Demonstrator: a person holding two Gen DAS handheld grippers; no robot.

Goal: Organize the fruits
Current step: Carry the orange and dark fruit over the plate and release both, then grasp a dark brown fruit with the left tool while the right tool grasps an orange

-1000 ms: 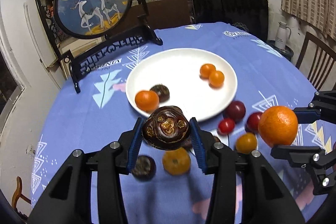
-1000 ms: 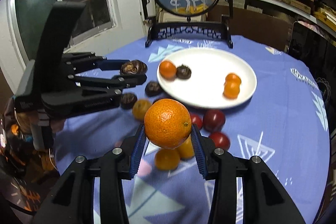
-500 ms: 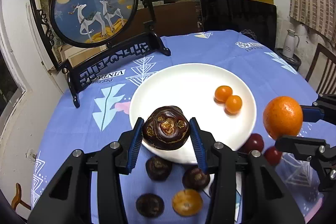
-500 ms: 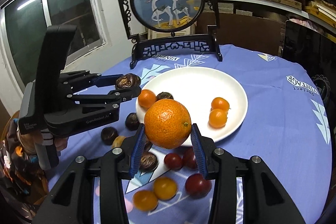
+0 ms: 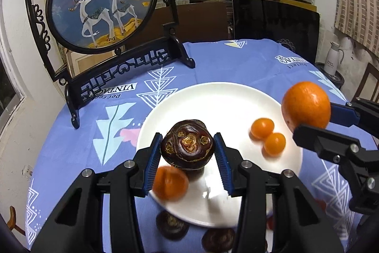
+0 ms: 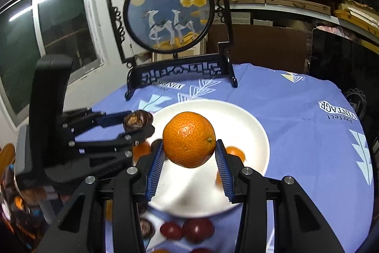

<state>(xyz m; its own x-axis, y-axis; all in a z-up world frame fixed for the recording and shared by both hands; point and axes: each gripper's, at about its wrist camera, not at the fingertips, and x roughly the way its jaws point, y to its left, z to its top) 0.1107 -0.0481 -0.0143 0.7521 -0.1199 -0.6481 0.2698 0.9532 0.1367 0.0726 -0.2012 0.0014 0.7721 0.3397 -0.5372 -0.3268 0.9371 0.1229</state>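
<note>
Left wrist view: left claw (image 5: 187,153) clamped on a dark water chestnut (image 5: 187,147), hard and glossy, likely slippery, gripped across its widest part above the white plate (image 5: 213,101). Right claw (image 6: 189,158) closed around one orange (image 6: 189,139), firm, fairly heavy, held at mid-girth over the same plate. Counted on the plate: three small orange fruits, two (image 5: 267,135) touching. Beyond, on the counter (image 5: 236,58): two chestnuts, two red fruits.

The left tool (image 5: 188,155) is black plastic with silver screws. The right tool (image 6: 189,158) matches. Both carry ribbed blue pads (image 5: 151,164).
</note>
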